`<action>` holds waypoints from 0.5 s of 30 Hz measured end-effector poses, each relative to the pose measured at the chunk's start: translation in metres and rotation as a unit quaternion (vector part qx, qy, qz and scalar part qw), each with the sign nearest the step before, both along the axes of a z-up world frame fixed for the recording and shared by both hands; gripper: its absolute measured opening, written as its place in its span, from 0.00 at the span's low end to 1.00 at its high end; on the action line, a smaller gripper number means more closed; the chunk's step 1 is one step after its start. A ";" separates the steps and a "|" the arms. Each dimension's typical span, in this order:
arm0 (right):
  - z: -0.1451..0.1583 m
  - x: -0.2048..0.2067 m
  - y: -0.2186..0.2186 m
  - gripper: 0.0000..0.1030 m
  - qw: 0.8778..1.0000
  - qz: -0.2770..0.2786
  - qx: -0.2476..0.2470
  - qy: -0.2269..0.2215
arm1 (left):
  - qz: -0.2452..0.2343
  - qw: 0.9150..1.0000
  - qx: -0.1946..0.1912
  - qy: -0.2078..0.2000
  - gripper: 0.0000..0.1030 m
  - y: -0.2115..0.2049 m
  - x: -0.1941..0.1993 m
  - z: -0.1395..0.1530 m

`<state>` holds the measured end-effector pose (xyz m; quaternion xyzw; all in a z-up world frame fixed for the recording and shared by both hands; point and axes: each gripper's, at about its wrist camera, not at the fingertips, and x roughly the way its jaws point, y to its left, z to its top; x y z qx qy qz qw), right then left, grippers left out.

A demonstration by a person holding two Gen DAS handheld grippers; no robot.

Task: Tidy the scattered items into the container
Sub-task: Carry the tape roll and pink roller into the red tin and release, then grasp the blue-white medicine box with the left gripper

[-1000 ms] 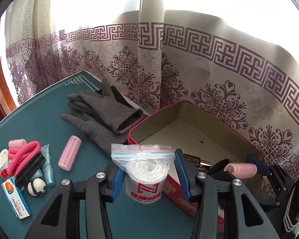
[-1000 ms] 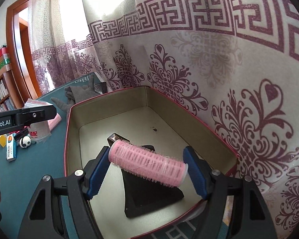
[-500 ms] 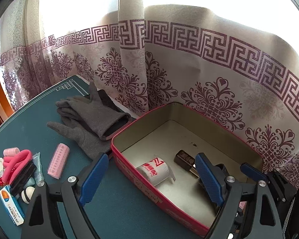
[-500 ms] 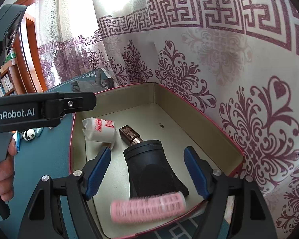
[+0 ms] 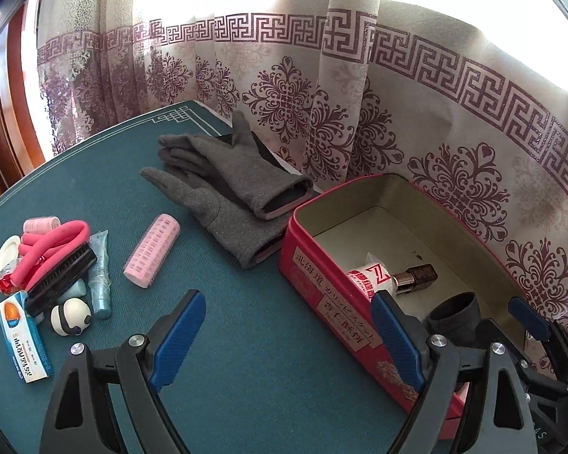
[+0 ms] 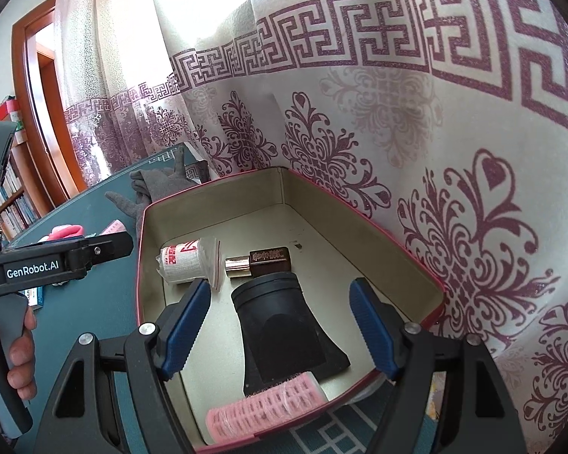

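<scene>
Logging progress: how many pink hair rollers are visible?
3: one roller inside the tin, one loose on the mat, one behind the left pile; others may be hidden.

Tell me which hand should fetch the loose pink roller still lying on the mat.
Left. Its tongs are open and empty over the mat, facing the pink roller. The right tongs, also open, hang over the red tin, farther from it.

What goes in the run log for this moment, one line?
left gripper: open, empty | right gripper: open, empty | tin: bagged roll, bottle, black nozzle, pink roller | gloves outside tin
</scene>
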<state>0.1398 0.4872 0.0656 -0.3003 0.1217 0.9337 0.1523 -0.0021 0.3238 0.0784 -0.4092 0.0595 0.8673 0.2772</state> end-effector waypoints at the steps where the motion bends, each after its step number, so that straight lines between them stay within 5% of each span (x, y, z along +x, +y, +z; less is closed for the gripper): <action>1: 0.001 0.000 -0.002 0.77 1.000 0.001 0.001 0.000 | 0.006 1.000 0.000 -0.001 0.88 -0.004 0.000 -0.001; 15: 0.020 -0.017 -0.055 0.78 0.998 0.054 0.016 0.022 | 0.126 0.992 0.015 -0.024 0.88 -0.111 -0.012 -0.023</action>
